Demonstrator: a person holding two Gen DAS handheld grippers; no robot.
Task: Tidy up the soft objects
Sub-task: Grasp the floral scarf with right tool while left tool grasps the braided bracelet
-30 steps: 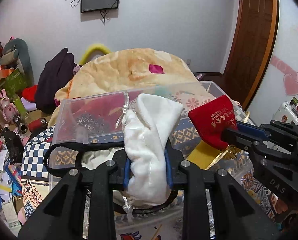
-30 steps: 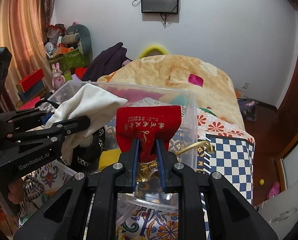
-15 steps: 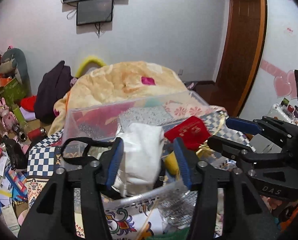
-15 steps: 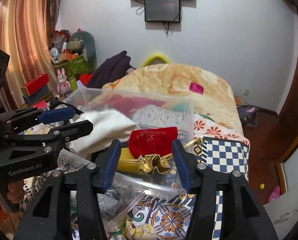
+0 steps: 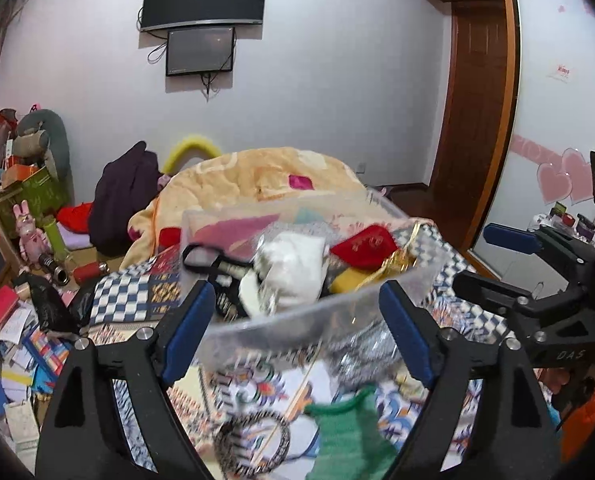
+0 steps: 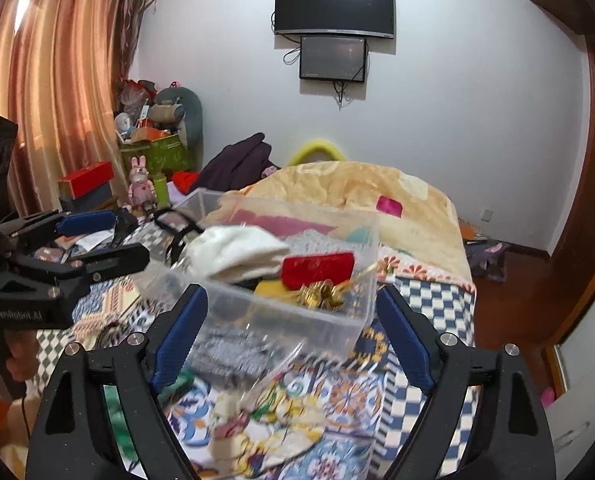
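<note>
A clear plastic bin (image 5: 329, 316) (image 6: 297, 320) stands on the patterned bed cover. In it lie a white cloth pouch (image 5: 293, 268) (image 6: 237, 254), a red pouch (image 5: 363, 246) (image 6: 317, 266) with gold trim and a yellow item (image 5: 349, 280). My left gripper (image 5: 293, 328) is open and empty, pulled back in front of the bin. My right gripper (image 6: 287, 328) is open and empty, also in front of the bin. A green knitted pouch (image 5: 349, 432) lies on the cover near me.
A dark beaded ring (image 5: 253, 444) and a floral pouch (image 6: 265, 428) lie on the cover in front of the bin. A peach blanket (image 5: 257, 176) is heaped behind it. Clutter and boxes (image 5: 13, 320) fill the floor at left. A door (image 5: 473, 120) stands at right.
Both grippers opened and let go: the white pouch and the red pouch dropped into the bin. Both grippers then pulled back and opened wider.
</note>
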